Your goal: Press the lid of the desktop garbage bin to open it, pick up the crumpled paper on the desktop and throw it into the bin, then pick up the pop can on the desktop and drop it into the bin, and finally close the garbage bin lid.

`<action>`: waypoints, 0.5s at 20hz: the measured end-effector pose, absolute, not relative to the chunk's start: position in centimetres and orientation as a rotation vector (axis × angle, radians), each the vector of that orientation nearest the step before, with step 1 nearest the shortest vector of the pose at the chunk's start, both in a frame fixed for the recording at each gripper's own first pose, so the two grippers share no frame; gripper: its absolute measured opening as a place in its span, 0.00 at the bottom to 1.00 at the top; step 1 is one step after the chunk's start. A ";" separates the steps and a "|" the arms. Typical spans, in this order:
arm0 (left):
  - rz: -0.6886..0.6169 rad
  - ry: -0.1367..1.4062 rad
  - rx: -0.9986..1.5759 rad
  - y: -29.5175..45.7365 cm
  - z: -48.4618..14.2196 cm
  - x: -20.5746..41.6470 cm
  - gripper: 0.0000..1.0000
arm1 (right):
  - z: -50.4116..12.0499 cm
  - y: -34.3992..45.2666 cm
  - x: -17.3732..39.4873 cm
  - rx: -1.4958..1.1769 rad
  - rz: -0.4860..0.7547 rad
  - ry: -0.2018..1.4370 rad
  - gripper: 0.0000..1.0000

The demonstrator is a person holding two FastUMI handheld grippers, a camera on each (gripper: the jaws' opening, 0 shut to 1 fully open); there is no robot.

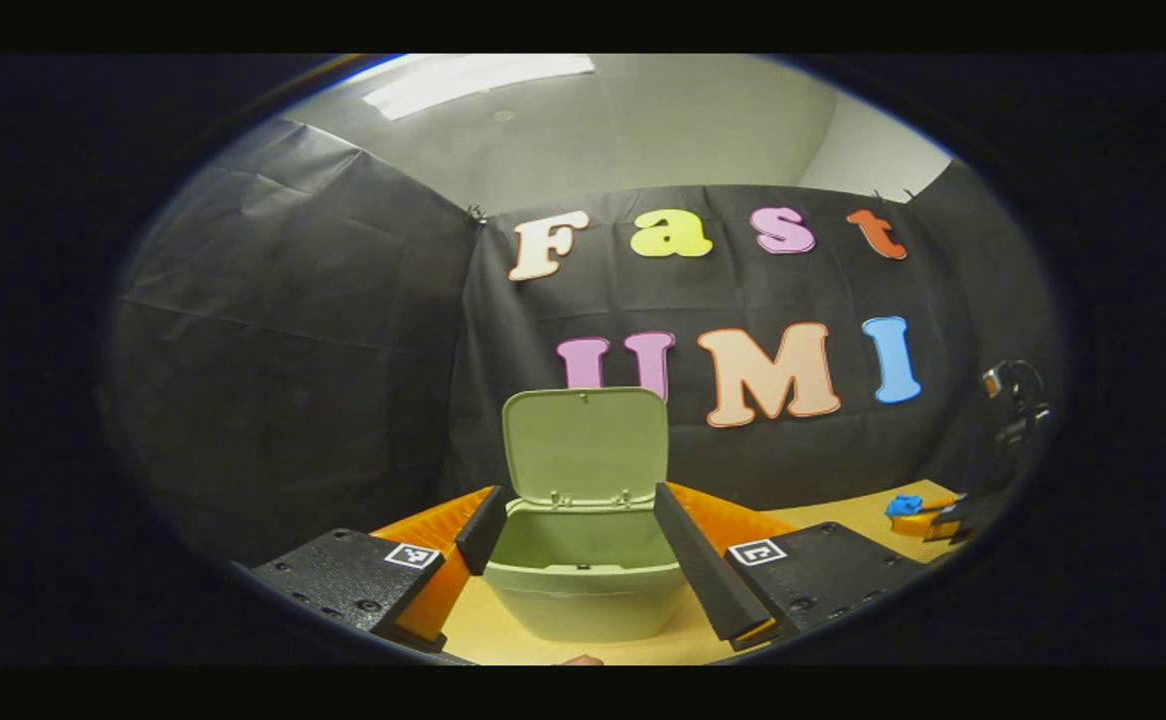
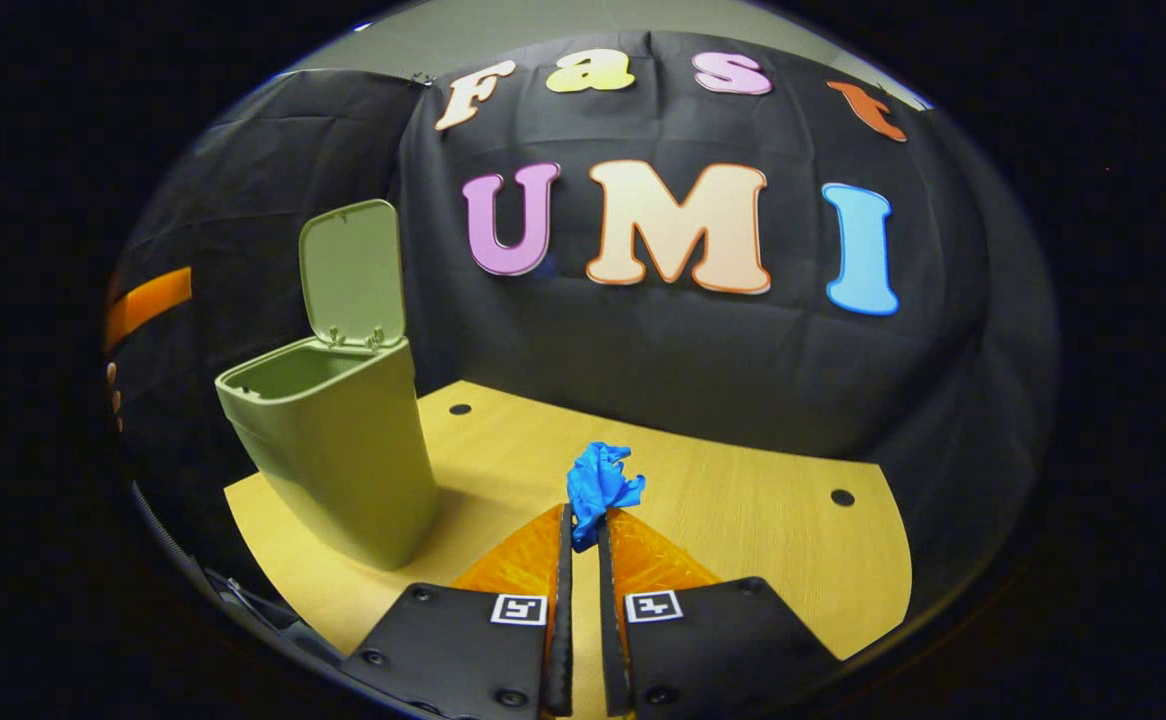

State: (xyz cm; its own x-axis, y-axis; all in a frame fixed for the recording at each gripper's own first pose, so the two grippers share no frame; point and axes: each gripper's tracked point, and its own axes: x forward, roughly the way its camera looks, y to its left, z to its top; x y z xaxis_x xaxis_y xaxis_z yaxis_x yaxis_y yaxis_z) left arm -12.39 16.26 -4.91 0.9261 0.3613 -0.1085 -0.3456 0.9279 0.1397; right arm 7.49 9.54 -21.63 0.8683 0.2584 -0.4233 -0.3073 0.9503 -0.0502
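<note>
Garbage bin (image 1: pixel 583 590) sits on the wooden desktop (image 1: pixel 843 515), lid (image 1: pixel 585 445) flipped fully up and standing near vertical off the rear hinge, mouth facing up. Bin's long axis is vertical; the body tapers narrower toward the base.

Left gripper (image 1: pixel 583 555): jaws spread wide, nothing between them. Bin is dead ahead, its rim framed between the two fingers, no contact visible. Lid's inner face points straight back at this camera. Far off to the right of this gripper, the other gripper holds a blue scrap low over the desktop.

Right gripper (image 2: pixel 583 525): fingers nearly together, pinching the crumpled paper (image 2: pixel 601 482) at the tips. Paper is blue, bunched, sticking out forward and up past the fingertips, slightly right of centre. Both fingers appear to press on it. It sits just above the desktop; cannot tell if it touches the surface.

From the right gripper, the bin is ahead and to the left, well apart from the paper, seen in three-quarter view with the lid (image 2: pixel 353 270) upright on the far side and the opening facing up. At the far left edge, a person's fingertips (image 2: pixel 113 395) show beside the bin.
</note>
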 end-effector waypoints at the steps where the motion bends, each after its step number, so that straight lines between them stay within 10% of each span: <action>1: 0.372 0.134 0.121 16.9 -4.8 -12.7 0.89 | -20.7 10.6 7.9 -0.115 0.311 0.403 0.14; 10: 0.463 0.171 0.124 22.6 -6.0 -15.7 0.89 | -15.9 19.9 10.0 -0.121 0.439 0.283 0.14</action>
